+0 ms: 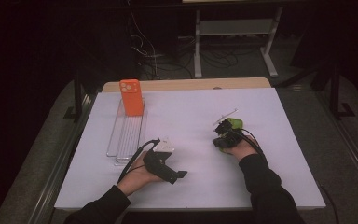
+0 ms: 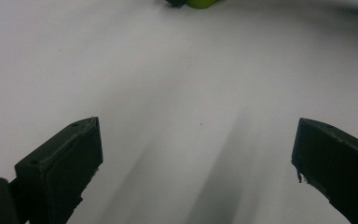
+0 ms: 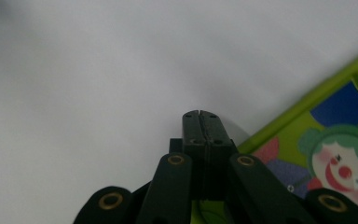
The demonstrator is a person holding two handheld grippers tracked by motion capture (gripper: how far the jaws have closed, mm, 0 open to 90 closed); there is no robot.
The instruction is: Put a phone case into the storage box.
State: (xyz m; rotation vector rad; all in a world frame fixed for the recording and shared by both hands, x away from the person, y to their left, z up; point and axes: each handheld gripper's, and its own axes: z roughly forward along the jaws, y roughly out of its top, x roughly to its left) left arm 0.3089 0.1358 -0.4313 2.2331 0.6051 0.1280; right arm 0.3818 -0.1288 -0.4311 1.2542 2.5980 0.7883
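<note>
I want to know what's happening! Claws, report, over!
Left claw open, empty. Right claw shut beside green clown toy, not gripping it. White table around it bare.

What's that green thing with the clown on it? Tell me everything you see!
The green clown thing looks like a flat, bright lime-green plastic toy or board with a raised rim. Its face shows a clown with green hair, white face, pink cheeks and red nose, plus blue, red and purple shapes. It lies on the white table on the right side, beside and under the right claw, whose jaws are shut with nothing between them. Whether the claw touches it is hard to tell.
</note>
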